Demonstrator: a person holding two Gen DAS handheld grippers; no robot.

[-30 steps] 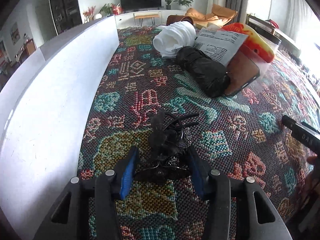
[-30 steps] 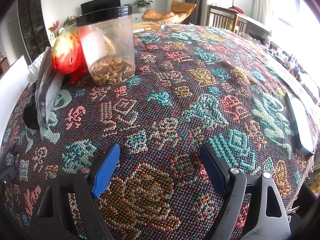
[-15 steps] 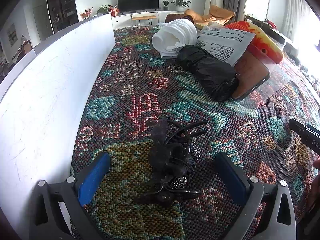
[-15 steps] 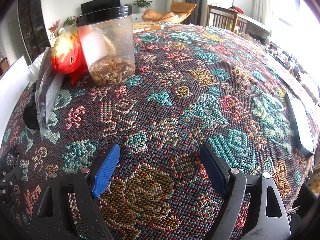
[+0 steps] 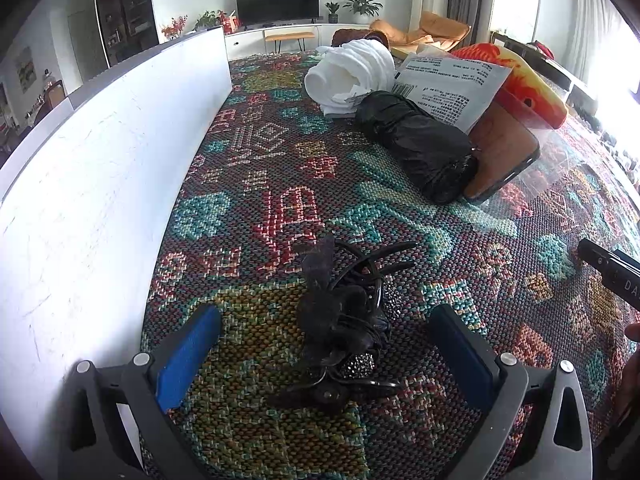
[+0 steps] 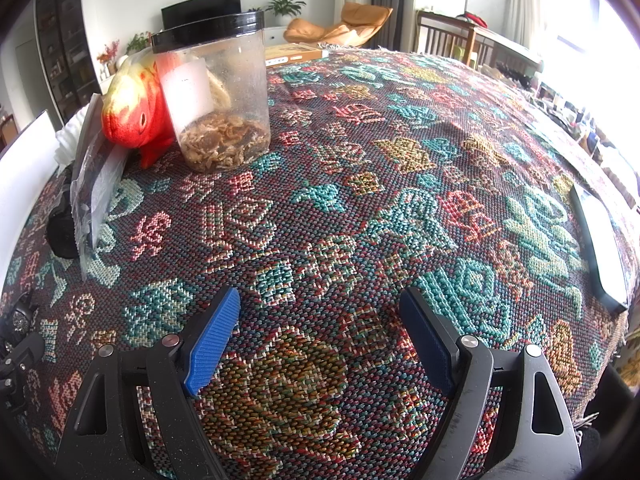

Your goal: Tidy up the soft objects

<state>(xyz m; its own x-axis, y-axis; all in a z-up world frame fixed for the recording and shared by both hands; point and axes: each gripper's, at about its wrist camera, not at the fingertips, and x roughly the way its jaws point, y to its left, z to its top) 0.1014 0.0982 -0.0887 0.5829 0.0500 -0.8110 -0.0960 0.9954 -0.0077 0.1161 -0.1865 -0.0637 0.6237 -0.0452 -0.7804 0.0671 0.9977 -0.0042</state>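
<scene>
Left wrist view: the left hand-held gripper [image 5: 324, 354] stands wide, its blue pads well apart, holding nothing. Between them, touching neither, lies a black hair accessory [image 5: 340, 320] on the patterned cloth [image 5: 280, 160] of the counter: a limp fabric flower or bow tangled with thin curved prongs and a strip of small beads. I judge it very light and floppy in the fabric part, stiff and springy in the prongs, and the beading is probably easy to damage. The bunched fabric in the middle looks the safest place to pinch; a grip on the prongs could slip or flick. Farther off, near each other, lie a rolled white towel [image 5: 352, 72], a black wrapped bundle [image 5: 416, 148] and a printed plastic packet [image 5: 452, 88], with a white board [image 5: 100, 184] along the left edge.

Right wrist view: the right hand-held gripper [image 6: 320, 340] is likewise wide and holds nothing, hovering over bare cloth. Ahead to its left stand a clear jar [image 6: 216, 100] with a black lid and, touching it, a red-and-yellow plush fish [image 6: 136, 112], soft and squeezable anywhere on the body.
</scene>
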